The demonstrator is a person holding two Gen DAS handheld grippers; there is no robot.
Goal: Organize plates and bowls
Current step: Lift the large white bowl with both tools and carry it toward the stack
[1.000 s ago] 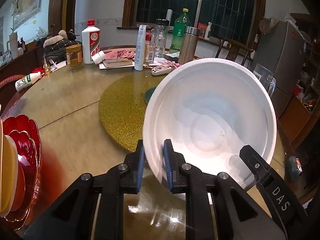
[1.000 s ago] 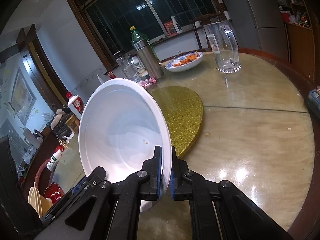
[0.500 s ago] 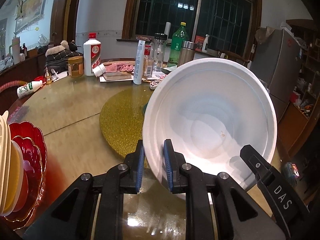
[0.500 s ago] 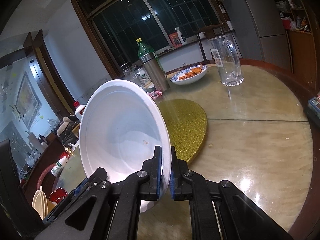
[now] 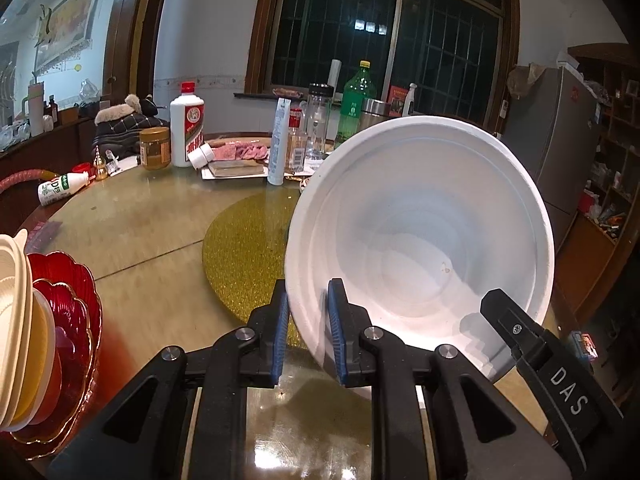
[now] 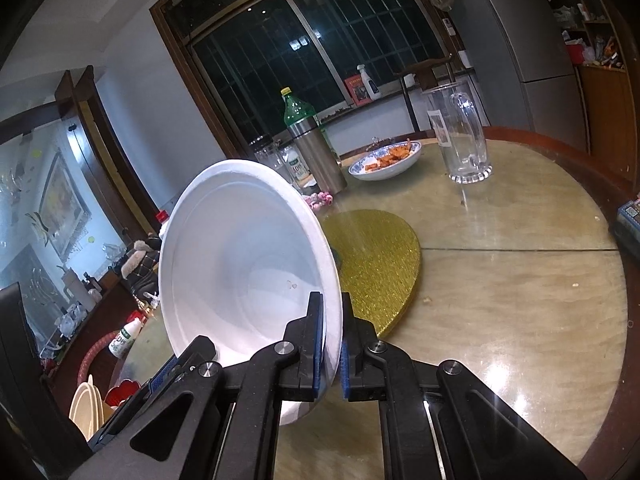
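Right now both hand-held grippers, left [image 5: 308, 336] and right [image 6: 331, 350], are clamping opposite rims of the white bowl [image 5: 420, 240], carrying it tilted above the counter [image 6: 520, 300]; next, I judge, it is heading leftward to the stacked dishes [image 5: 44, 320], needing levelling before release

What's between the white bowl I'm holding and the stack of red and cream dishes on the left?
Nothing visible. The white bowl hangs above bare table, and the stack of dishes sits at the left edge with only open tabletop between them.
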